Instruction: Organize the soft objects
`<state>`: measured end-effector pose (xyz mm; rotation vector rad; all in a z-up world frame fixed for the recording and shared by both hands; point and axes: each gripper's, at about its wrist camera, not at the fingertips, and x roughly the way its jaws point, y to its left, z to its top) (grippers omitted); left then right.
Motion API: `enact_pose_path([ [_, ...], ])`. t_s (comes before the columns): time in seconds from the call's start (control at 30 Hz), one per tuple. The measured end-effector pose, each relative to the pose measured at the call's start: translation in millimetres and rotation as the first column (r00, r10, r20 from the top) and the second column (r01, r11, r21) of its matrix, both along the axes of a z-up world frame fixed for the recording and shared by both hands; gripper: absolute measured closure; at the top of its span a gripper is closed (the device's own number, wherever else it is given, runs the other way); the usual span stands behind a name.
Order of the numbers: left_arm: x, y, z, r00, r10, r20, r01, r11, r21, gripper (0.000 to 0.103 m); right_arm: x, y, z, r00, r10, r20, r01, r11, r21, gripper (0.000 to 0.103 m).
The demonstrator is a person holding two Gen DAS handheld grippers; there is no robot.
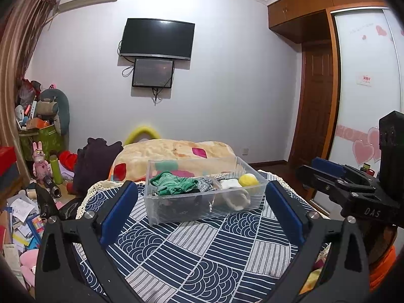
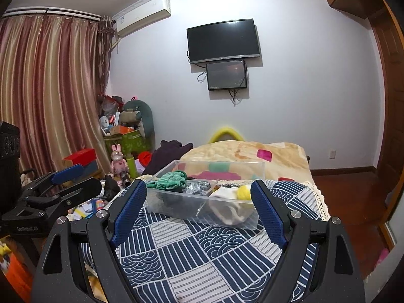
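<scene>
Patterned tablecloth, clear rectangular bin, knitted clutter.

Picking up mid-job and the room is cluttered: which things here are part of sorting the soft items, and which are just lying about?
Job:
clear plastic bin
green knitted piece
yellow pom-pom ball
white sock
left gripper, open
right gripper, open

Lying about:
wall TV
pink rabbit figure
green bottle
beige blanket

I'm working in a lived-in home bedroom. At twelve o'clock a wall-mounted television hangs above a blanket-covered bed; at ten o'clock striped curtains hang below an air conditioner. At nine o'clock plush toys are heaped in the corner, and at two o'clock in the left view stands a wardrobe with heart stickers.
</scene>
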<state>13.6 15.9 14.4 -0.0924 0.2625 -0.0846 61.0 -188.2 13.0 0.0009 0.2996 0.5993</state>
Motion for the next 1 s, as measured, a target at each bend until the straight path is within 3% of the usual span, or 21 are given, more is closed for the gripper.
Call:
enact_pose_path([
  [1.0,1.6,-5.2,-1.2,1.000,-0.013,-0.014,0.013,1.000,-0.001,0.001,-2.3,0.2,0.8,1.000,0.002,-0.002,-0.002,1.000,0.004,0.020],
])
